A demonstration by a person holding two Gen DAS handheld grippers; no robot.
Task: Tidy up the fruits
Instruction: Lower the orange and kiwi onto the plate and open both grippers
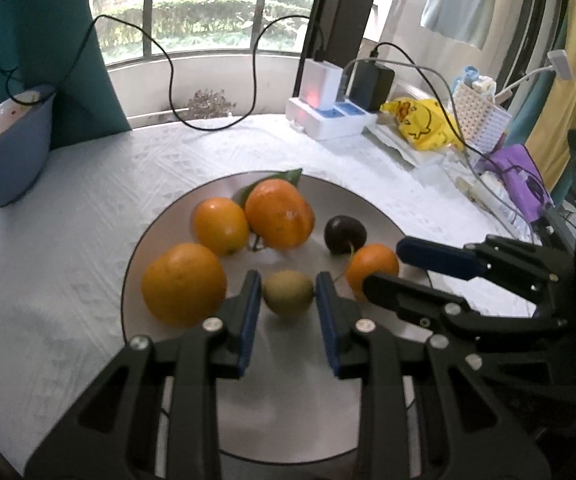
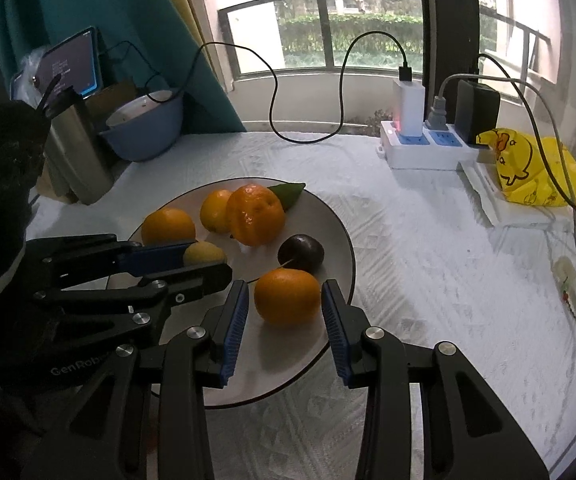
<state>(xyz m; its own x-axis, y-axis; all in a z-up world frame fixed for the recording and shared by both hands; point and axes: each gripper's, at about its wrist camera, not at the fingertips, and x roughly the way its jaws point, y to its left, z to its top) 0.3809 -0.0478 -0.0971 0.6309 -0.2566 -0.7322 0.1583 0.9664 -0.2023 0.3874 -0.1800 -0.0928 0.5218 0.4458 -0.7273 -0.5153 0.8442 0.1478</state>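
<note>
A round grey plate on the white cloth carries several fruits. My left gripper is shut on a small yellow-green fruit at the plate's near side. My right gripper is shut on a small orange to its right. Loose on the plate lie a big orange, a medium orange, a leafed tangerine and a dark round fruit.
A blue bowl and a steel flask stand at the back left. At the back right a white power strip with chargers and trailing cables sits beside a yellow bag.
</note>
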